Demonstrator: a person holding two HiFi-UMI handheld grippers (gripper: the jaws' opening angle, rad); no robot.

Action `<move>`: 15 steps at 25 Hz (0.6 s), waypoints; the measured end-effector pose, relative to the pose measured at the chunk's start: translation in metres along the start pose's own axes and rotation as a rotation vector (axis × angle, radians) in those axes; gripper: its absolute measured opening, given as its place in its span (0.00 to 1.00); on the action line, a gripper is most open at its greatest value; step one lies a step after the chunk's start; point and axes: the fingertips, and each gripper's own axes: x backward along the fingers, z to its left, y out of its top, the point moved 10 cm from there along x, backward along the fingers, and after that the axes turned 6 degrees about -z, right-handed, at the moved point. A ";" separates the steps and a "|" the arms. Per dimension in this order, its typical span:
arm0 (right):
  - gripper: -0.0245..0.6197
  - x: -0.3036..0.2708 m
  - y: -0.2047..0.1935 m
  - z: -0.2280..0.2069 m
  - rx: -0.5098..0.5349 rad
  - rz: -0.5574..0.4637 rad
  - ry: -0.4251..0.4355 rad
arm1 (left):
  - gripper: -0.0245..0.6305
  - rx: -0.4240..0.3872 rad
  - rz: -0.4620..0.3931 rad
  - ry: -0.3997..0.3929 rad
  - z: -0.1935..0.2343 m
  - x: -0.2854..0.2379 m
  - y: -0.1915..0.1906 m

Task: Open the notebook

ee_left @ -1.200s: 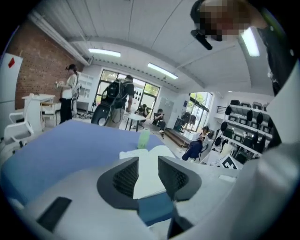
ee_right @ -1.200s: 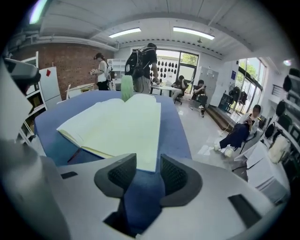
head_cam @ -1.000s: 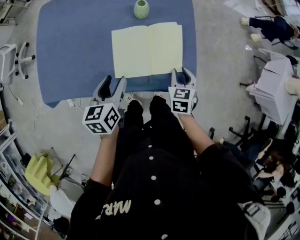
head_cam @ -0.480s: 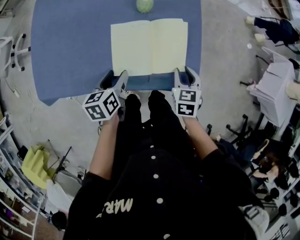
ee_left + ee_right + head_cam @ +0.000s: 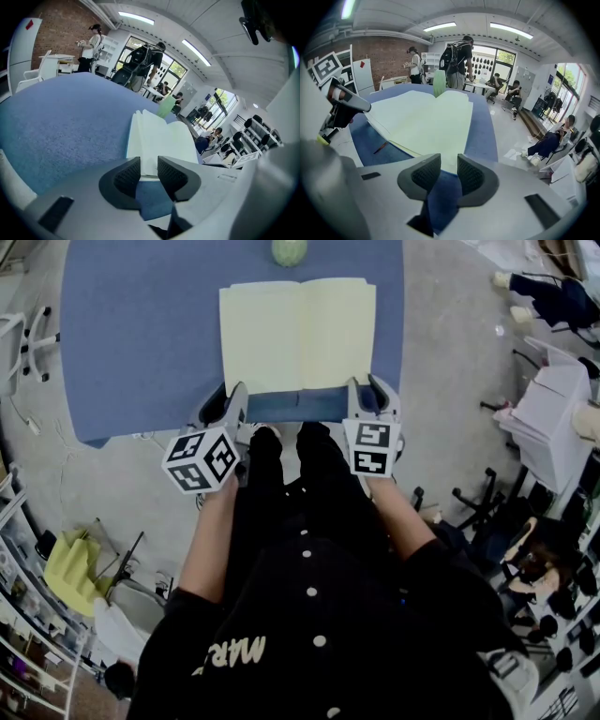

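Note:
The notebook [image 5: 298, 334] lies open and flat on the blue table [image 5: 141, 334], pale yellow pages up. My left gripper [image 5: 227, 397] sits at its near left corner. Its jaws are closing, and in the left gripper view [image 5: 149, 164] the page edge [image 5: 159, 140] shows in the gap just beyond the pads, untouched. My right gripper [image 5: 367, 387] is at the near right corner. Its jaws [image 5: 449, 161] are narrowing slightly, with a gap between the pads and the notebook's corner [image 5: 426, 117] in front of them.
A green vase [image 5: 289, 249] stands just behind the notebook. The table's near edge runs under both grippers. A white chair [image 5: 23, 334] stands off to the left and black chairs [image 5: 478, 507] to the right. Several people stand beyond the table [image 5: 457, 61].
My left gripper has come down and forward to the notebook's near left corner, and its jaws have narrowed. The right gripper has stayed at the near right corner.

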 end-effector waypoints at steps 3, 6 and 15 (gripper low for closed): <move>0.21 -0.001 -0.001 -0.002 -0.007 0.005 0.003 | 0.10 0.000 -0.063 -0.035 -0.005 0.005 0.006; 0.22 0.000 0.001 -0.004 -0.015 0.009 0.006 | 0.08 -0.008 -0.105 -0.111 -0.023 0.009 0.014; 0.28 0.004 -0.001 -0.016 -0.059 0.012 0.045 | 0.07 -0.081 -0.145 -0.337 -0.112 0.004 0.024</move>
